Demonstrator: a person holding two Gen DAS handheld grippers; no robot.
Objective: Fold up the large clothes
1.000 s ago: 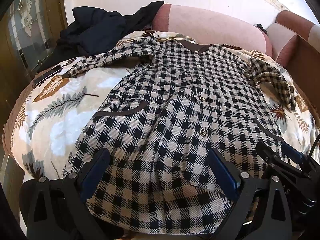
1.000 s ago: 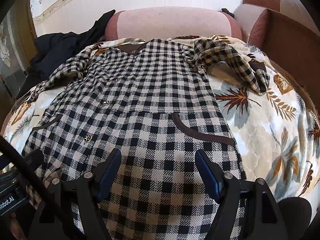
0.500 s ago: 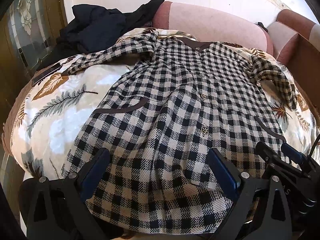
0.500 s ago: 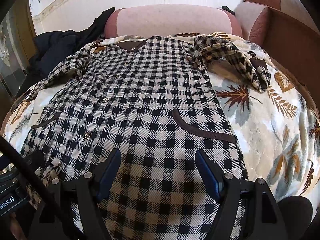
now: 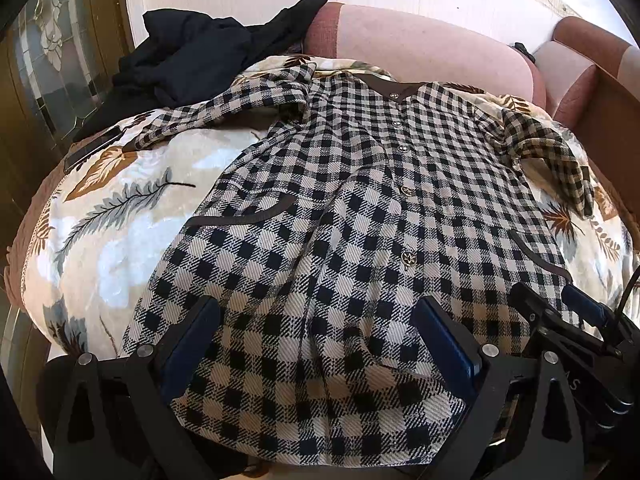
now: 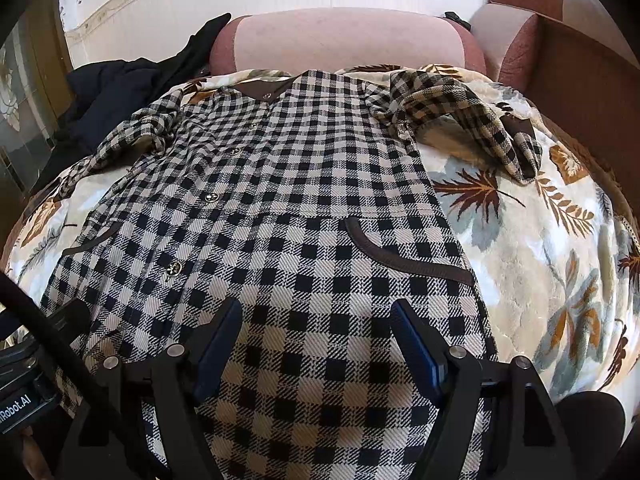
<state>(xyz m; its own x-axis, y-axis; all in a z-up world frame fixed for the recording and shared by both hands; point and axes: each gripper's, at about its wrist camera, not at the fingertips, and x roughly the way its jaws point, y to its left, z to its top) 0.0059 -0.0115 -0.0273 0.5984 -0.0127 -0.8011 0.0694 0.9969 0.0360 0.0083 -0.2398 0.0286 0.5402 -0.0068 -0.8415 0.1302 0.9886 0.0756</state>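
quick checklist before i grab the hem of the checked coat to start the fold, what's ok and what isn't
1. Left gripper open over the hem: ok, fingers spread wide.
2. Right gripper open over the hem: ok, fingers spread wide.
3. Black and cream checked button-up coat lying face up on the leaf-print blanket: ok, buttons showing.
4. Sleeves laid straight: not ok, the right sleeve is bunched and curled, the left sleeve wrinkled.
5. Hem edge between the fingers: cannot tell, it runs out of view below.
6. Dark clothes pile off the coat body: ok; whether it touches the left sleeve, cannot tell.
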